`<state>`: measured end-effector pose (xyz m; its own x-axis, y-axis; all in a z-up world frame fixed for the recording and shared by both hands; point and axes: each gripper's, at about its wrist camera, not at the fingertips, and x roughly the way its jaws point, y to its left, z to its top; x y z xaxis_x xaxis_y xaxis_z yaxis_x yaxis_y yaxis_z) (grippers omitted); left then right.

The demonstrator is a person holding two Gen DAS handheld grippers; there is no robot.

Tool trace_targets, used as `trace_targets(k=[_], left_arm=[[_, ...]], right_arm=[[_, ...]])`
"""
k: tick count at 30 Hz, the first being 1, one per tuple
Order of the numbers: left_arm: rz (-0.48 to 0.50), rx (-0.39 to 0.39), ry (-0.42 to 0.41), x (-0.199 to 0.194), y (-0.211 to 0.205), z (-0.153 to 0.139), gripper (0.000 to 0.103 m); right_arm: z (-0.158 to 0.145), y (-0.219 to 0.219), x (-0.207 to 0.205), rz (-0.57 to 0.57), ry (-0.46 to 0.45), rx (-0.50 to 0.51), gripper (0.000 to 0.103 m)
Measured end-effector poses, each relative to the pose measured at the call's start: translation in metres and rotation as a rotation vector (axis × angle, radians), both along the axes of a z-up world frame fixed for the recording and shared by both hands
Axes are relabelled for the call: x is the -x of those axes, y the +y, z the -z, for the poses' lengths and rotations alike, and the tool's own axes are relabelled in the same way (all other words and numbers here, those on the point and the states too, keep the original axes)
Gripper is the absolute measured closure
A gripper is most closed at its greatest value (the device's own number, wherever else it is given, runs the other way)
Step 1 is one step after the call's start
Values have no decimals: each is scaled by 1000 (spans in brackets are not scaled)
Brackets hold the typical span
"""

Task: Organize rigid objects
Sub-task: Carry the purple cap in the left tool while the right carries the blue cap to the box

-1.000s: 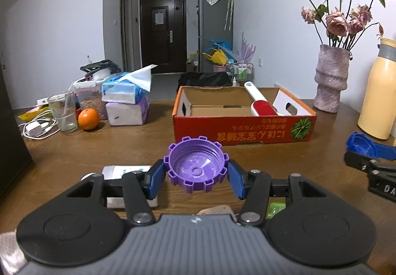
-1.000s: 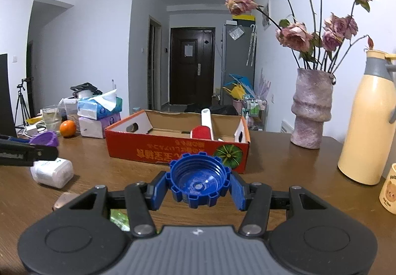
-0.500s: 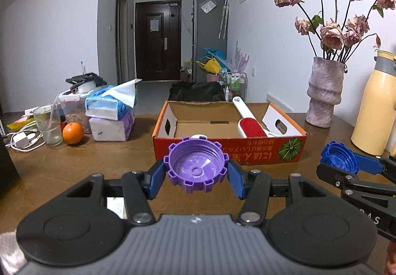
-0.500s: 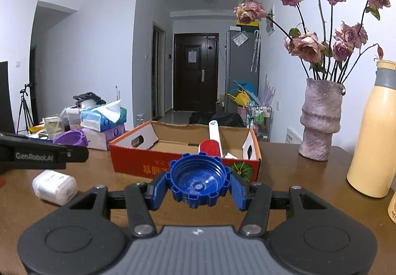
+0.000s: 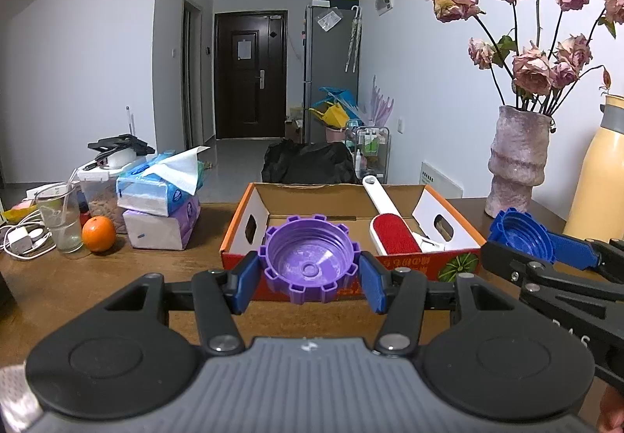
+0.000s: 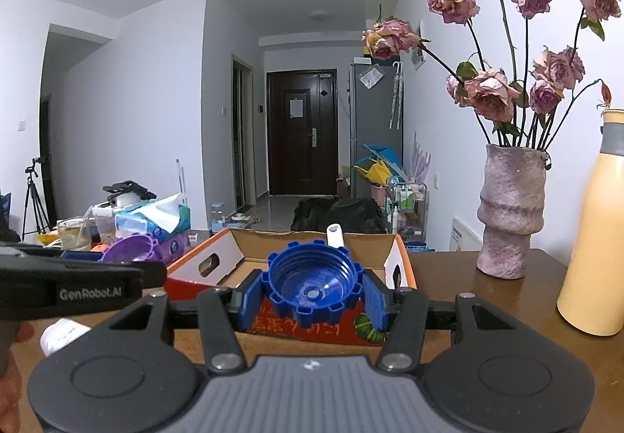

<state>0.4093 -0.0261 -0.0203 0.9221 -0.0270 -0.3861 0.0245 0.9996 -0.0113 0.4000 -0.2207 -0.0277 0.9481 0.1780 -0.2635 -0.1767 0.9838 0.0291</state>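
My left gripper [image 5: 310,279] is shut on a purple ridged cap [image 5: 310,257], held above the table just before the near wall of an orange cardboard box [image 5: 390,269]. My right gripper [image 6: 312,292] is shut on a blue ridged cap [image 6: 314,283], also held up near the box's [image 6: 218,265] near wall. The blue cap [image 5: 520,234] shows at the right of the left wrist view, the purple cap [image 6: 130,248] at the left of the right wrist view. A red and white lint brush [image 5: 390,226] lies in the box.
Tissue packs [image 5: 162,207], an orange [image 5: 98,234], a glass [image 5: 58,222] and cables stand left of the box. A vase of dried roses [image 5: 516,156] and a yellow flask [image 6: 596,238] stand on the right. A white bottle [image 6: 62,329] lies on the table at left.
Both grippers have risen and moved forward toward the box with their caps. The box looks larger and closer, and the two grippers are nearer each other.
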Motion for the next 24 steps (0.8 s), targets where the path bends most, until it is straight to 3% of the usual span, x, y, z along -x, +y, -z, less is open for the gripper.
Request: trace_targets(k=[24], left_arm=[[-11,10,16,-80,1,8,48]], right_arm=[[9,5,-76,0,43,6,51]])
